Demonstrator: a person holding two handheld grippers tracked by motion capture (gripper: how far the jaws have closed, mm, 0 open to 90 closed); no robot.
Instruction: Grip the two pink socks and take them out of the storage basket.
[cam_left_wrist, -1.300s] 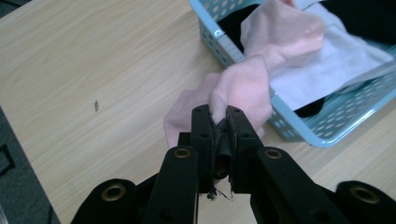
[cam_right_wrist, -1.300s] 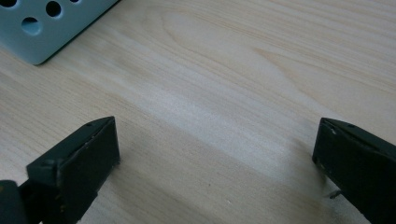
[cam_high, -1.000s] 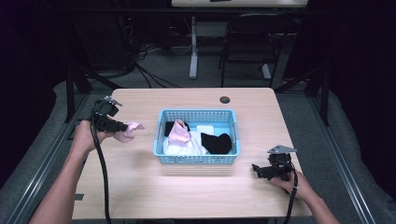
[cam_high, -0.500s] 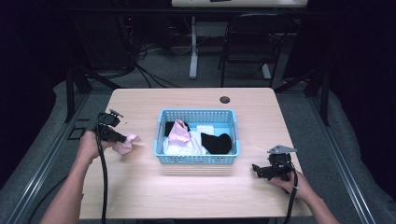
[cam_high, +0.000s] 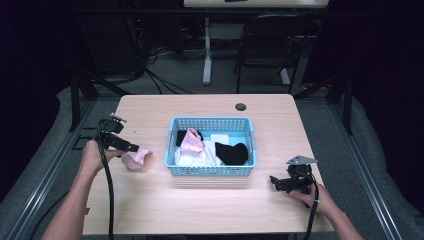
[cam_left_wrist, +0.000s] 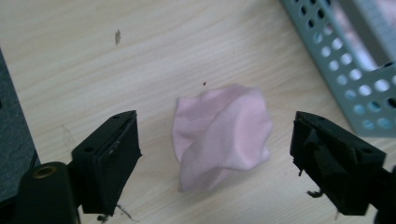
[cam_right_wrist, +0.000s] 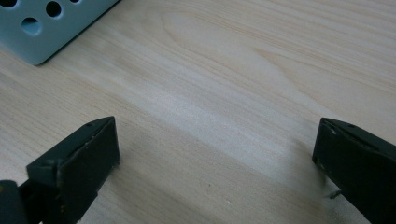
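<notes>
The wooden table (cam_high: 210, 210) carries everything, with a small dark round hole (cam_high: 240, 106) near its far edge. At its middle stands a light blue perforated basket (cam_high: 210, 170) holding crumpled clothing: a pink piece (cam_high: 191, 141), something white (cam_high: 192, 159) below it and a black piece (cam_high: 231, 153) toward the right. A corner of the basket's wall shows in the left gripper view, and another in the right gripper view.

The left gripper (cam_high: 134, 148), in the person's left hand (cam_high: 92, 157), points toward the basket's left side. Its jaws have just been opening and now stand wide apart; a small pink cloth (cam_left_wrist: 222, 135) lies bunched on the table between them, touched by neither pad. In the high view that cloth lies left of the basket, near it but not touching.

The right gripper (cam_high: 274, 181), in the right hand (cam_high: 320, 197), sits low near the table's front right, well apart from the basket, jaws spread over bare wood, holding nothing
</notes>
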